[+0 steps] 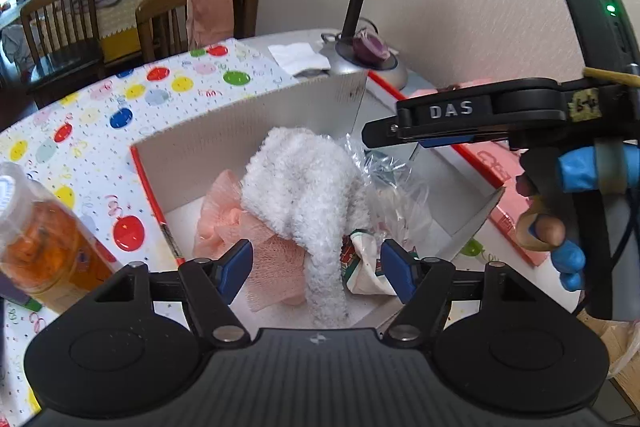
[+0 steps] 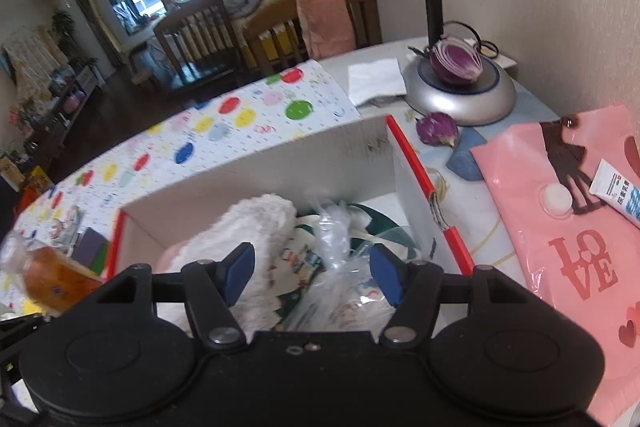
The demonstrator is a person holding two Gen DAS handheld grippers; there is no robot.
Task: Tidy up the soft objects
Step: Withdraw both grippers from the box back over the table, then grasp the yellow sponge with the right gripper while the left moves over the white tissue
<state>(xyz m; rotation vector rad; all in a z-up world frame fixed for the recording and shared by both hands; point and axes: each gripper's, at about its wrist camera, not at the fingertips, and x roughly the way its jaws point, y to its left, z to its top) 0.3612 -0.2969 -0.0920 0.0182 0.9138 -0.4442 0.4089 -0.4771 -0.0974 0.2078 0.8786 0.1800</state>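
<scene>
Both my grippers were over the box (image 1: 256,123), pointing down into it. Left gripper (image 1: 316,269) had its jaws wide, nothing pinched; the tail of the white fluffy towel (image 1: 308,187) ran down between the blue pads (image 1: 236,263) without touching either. Right gripper (image 2: 312,273) was also spread wide and empty, with crinkled clear plastic wrap (image 2: 336,247) and a printed cloth (image 2: 298,257) below the gap. The towel was heaped in the middle of the box, on top of the pink mesh fabric (image 1: 224,223), with the plastic wrap just beside it toward the red-edged wall. In the left view my right gripper (image 1: 384,139) showed side-on above the box's far corner. An orange bottle (image 1: 44,243) stood outside the box on the balloon-print cover (image 1: 120,95). Lamp base (image 2: 460,99) with a cut purple onion (image 2: 456,63) sat behind the box, well apart.
</scene>
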